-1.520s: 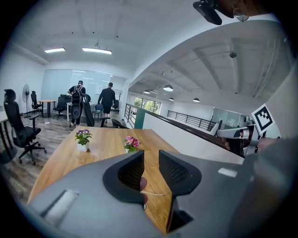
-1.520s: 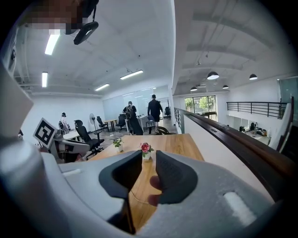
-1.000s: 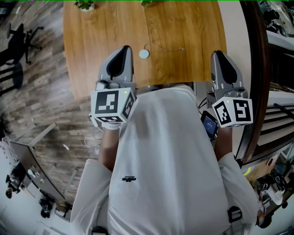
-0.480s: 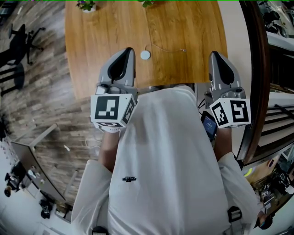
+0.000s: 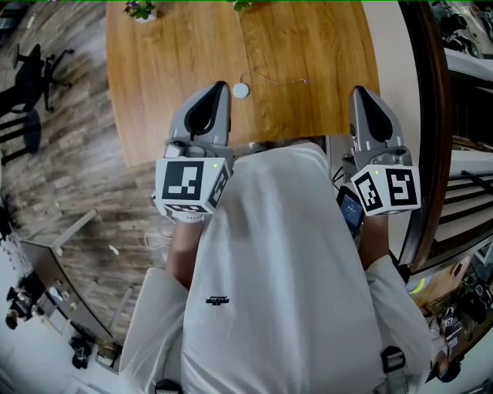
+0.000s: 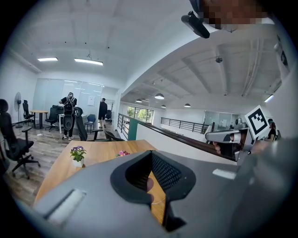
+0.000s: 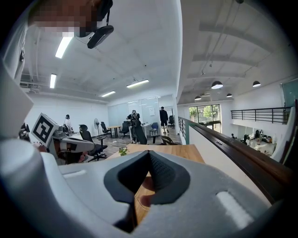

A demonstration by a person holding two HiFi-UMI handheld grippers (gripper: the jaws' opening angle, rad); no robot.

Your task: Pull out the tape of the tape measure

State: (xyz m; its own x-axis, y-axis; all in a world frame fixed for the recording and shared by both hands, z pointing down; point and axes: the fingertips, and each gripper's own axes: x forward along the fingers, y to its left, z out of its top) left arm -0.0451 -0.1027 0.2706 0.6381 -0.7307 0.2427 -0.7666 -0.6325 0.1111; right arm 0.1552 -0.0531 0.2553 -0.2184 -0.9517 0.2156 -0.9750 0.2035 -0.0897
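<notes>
Since a second ago the left tool (image 5: 217, 86) sits a touch nearer the small white disc, probably the tape measure (image 5: 241, 90), lying on the wooden desk (image 5: 169, 54), left tool closed tight and empty, right tool (image 5: 360, 92) likewise, over the desk's near edge

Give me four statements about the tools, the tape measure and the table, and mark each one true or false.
1. The left tool and the right tool are both shut, with nothing between their jaws. True.
2. The right tool holds the tape measure. False: it lies on the table, untouched by either tool, and nearer the left tool.
3. A small potted plant stands at the table's far edge. True.
4. The table top is glass. False: it is wood.
</notes>
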